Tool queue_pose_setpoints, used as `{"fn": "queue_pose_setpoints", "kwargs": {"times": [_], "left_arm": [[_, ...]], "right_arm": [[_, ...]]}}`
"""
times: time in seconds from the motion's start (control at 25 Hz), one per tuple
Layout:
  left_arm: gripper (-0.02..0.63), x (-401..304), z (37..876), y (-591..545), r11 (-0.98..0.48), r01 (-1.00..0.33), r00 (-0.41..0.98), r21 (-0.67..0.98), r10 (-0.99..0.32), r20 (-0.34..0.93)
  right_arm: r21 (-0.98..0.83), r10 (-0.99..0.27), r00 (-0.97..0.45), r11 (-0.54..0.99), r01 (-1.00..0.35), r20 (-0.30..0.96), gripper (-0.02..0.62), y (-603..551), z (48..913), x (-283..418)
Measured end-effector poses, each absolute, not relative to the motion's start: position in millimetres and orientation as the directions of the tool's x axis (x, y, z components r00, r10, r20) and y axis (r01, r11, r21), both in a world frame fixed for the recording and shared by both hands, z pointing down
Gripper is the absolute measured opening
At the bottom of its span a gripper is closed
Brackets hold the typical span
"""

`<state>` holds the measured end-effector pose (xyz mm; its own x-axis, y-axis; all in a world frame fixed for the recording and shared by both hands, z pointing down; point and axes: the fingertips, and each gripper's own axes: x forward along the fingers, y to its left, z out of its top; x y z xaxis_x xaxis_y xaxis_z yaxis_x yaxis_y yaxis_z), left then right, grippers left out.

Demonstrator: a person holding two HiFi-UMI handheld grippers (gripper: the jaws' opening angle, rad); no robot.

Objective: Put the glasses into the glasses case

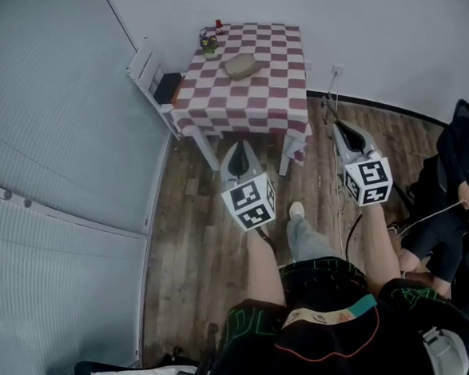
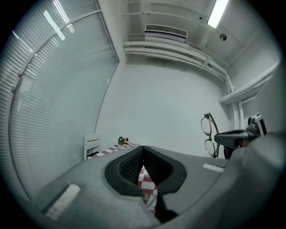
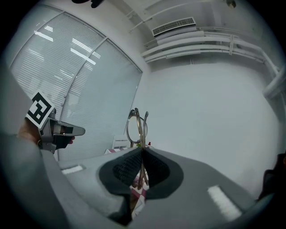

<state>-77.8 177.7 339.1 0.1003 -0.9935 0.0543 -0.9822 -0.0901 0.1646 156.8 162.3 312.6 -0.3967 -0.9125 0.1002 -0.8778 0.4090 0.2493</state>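
Observation:
A tan glasses case [image 1: 240,65] lies on the table with the red-and-white checked cloth [image 1: 280,99], well ahead of both grippers. My right gripper [image 3: 142,150] is shut on the glasses [image 3: 136,126], which stand upright with the lenses above the jaws. The left gripper view shows the same glasses [image 2: 208,134] held up at the right by the right gripper [image 2: 237,136]. My left gripper [image 2: 142,150] is shut with nothing in it. In the head view both grippers, left [image 1: 238,148] and right [image 1: 342,129], hang over the wooden floor short of the table.
A white chair [image 1: 150,72] stands at the table's left side. A small potted plant [image 1: 208,42] and a red object [image 1: 218,23] sit at the table's far corner. A seated person [image 1: 458,183] is at the right. Cables lie on the floor near the wall socket [image 1: 337,70].

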Motion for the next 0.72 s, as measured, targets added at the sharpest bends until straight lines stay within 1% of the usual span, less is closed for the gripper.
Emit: {"fn": "queue_pose_setpoints", "kwargs": {"times": [0.48, 0.72], "left_arm": [[0.009, -71, 368, 119, -0.083, -0.968, 0.109, 0.239, -0.989, 0.097], [0.009, -61, 392, 87, -0.079, -0.959, 0.123, 0.271, -0.981, 0.147]], "right_arm": [[0.228, -0.922, -0.362, 0.386, -0.894, 0.14, 0.017, 101, 330, 173], [0.125, -0.902, -0.388, 0.414, -0.902, 0.187, 0.017, 62, 358, 172]]}}
